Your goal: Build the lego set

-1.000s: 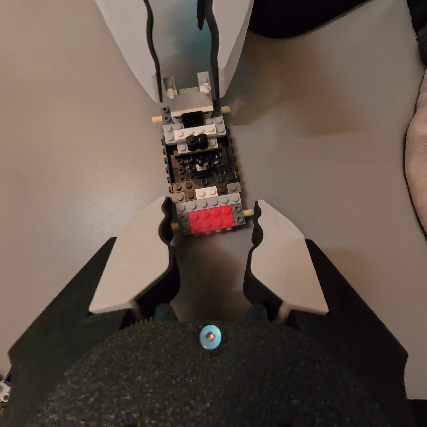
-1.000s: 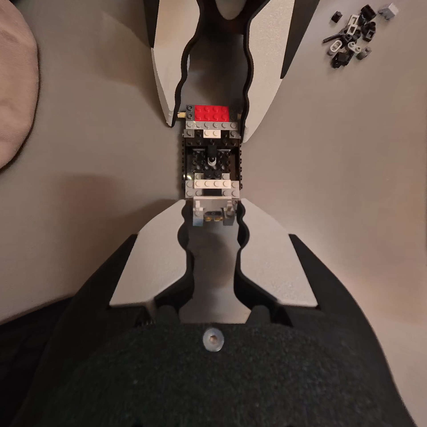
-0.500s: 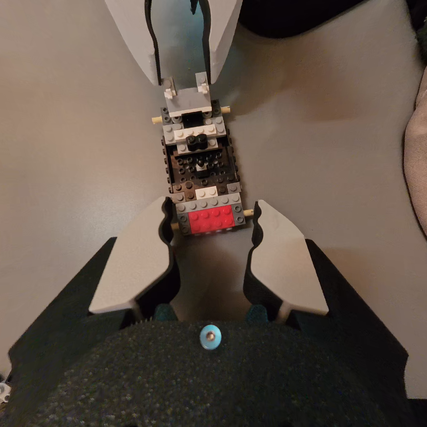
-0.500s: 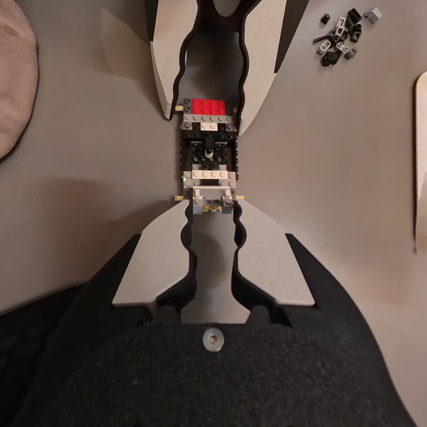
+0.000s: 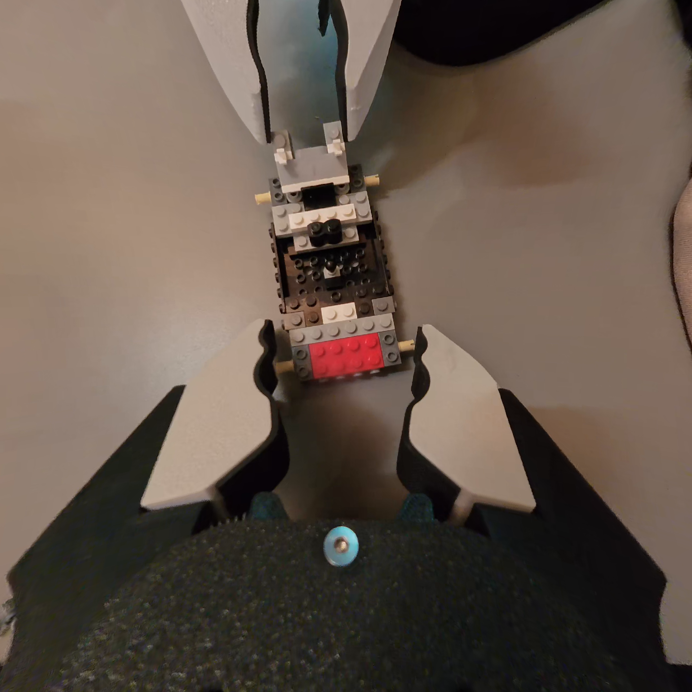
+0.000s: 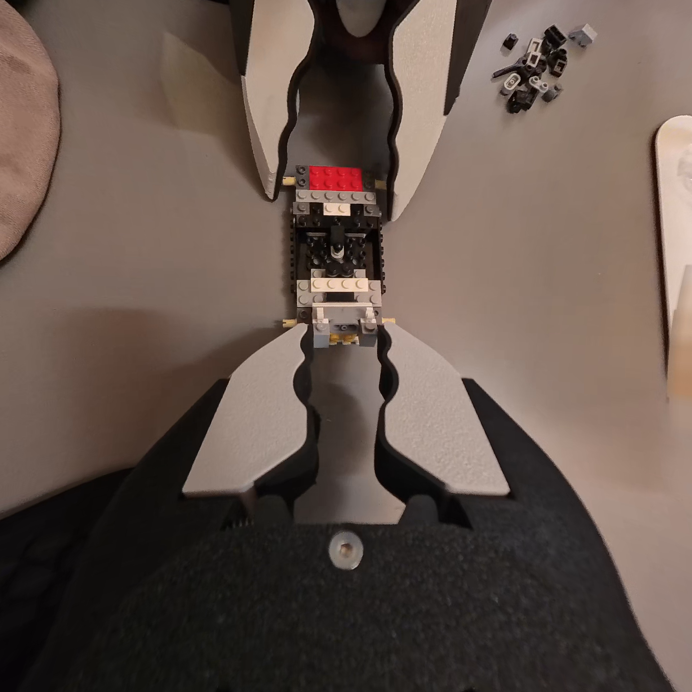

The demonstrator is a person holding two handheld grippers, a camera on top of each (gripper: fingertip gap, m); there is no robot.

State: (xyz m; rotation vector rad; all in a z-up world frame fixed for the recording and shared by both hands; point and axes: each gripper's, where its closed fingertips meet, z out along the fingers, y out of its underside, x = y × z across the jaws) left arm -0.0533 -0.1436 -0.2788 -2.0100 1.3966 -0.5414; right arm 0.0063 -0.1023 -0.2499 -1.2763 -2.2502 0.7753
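A partly built lego car [image 5: 331, 269] lies on the grey table, black in the middle, with a red brick [image 5: 346, 354] at its near end. My left gripper [image 5: 342, 337] straddles the red end, and its fingers [image 5: 224, 404] touch the tan axle pins on both sides. My right gripper [image 6: 342, 331] holds the grey front piece [image 6: 342, 318] at the car's [image 6: 337, 254] other end by the fingertips only. The piece sits on the car. The right gripper also shows at the top of the left wrist view [image 5: 305, 131], and the left gripper at the top of the right wrist view [image 6: 333, 194].
A small pile of loose black and grey lego parts [image 6: 535, 71] lies at the far right. A white tray-like object [image 6: 674, 232] is at the right edge. Beige fabric [image 6: 22, 149] lies to the left, and a dark object [image 5: 524, 30] lies beyond the car. One gripper's finger ends stand about 9 centimetres off the other's.
My right gripper has drawn back along the grey front piece, so only its tips are on it now. The piece has settled flat on the car. The left gripper and car have not moved.
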